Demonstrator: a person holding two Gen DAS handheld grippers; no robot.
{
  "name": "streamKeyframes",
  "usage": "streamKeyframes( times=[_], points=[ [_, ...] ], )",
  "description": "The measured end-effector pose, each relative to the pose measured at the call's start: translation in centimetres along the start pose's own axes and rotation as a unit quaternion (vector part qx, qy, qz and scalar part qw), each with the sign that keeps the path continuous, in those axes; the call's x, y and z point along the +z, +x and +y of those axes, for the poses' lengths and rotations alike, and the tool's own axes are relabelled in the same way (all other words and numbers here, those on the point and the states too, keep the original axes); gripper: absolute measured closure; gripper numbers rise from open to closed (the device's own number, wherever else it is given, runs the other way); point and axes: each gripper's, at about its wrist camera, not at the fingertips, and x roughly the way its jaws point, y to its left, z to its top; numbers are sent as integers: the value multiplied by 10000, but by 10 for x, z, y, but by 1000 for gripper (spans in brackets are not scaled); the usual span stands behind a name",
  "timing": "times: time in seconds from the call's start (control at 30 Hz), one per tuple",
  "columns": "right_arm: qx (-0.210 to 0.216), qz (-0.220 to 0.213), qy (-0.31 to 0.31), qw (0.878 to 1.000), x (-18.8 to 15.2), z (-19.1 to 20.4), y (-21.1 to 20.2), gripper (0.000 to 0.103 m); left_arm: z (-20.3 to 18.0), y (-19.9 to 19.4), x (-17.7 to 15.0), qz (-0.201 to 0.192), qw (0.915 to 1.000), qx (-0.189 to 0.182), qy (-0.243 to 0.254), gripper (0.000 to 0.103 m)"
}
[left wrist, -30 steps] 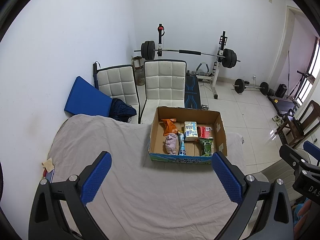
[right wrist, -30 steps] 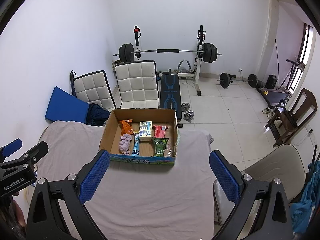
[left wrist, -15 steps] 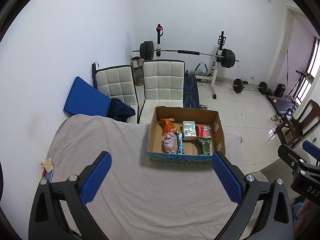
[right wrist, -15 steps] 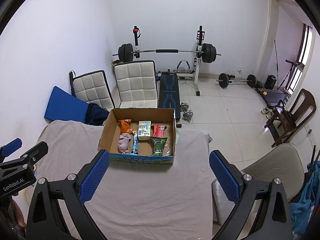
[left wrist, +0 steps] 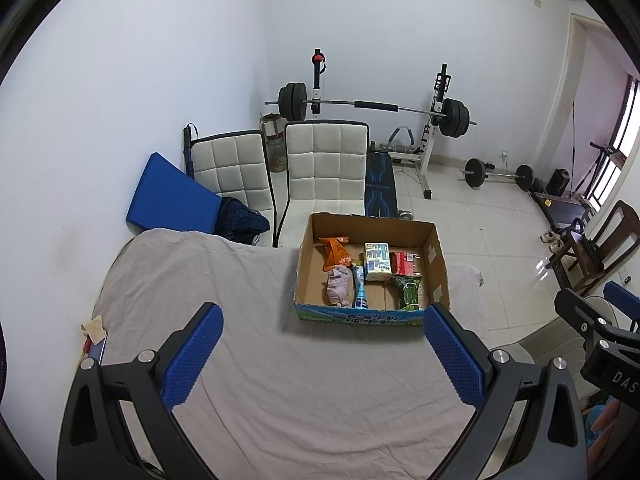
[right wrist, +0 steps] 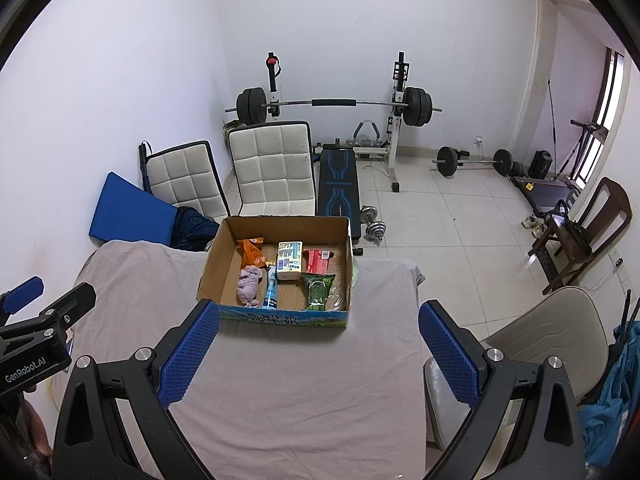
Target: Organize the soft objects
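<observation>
An open cardboard box [left wrist: 437, 264] [right wrist: 210, 268] stands at the far edge of a table under a grey cloth [left wrist: 280, 380] [right wrist: 288, 392]. In it lie an orange packet [left wrist: 335, 251], a pink soft toy [left wrist: 339, 291] [right wrist: 249, 285], a blue tube [left wrist: 361, 296], a white tissue pack [left wrist: 376, 266] [right wrist: 289, 265], a red pack [left wrist: 404, 263] and a green packet [left wrist: 409, 298] [right wrist: 317, 291]. My left gripper [left wrist: 323, 348] is open and empty, well short of the box. My right gripper [right wrist: 319, 346] is open and empty, also short of it.
Two white padded chairs [left wrist: 326, 172] and a blue mat [left wrist: 168, 196] stand behind the table. A barbell rack [right wrist: 334, 104], a bench [right wrist: 338, 184] and dumbbells [right wrist: 372, 224] stand on the tiled floor. A beige chair [right wrist: 552, 332] is at the right.
Both views have shifted slightly; the box sits a little lower and further left in each. Both grippers stay open and empty.
</observation>
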Motion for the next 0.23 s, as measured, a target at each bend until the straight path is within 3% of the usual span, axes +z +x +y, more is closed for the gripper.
streamKeyframes(
  times=[0.23],
  points=[
    [11, -1, 3, 10000, 0, -1, -3, 2, -2, -2, 0, -6, 10000, -26, -7, 0]
  ],
)
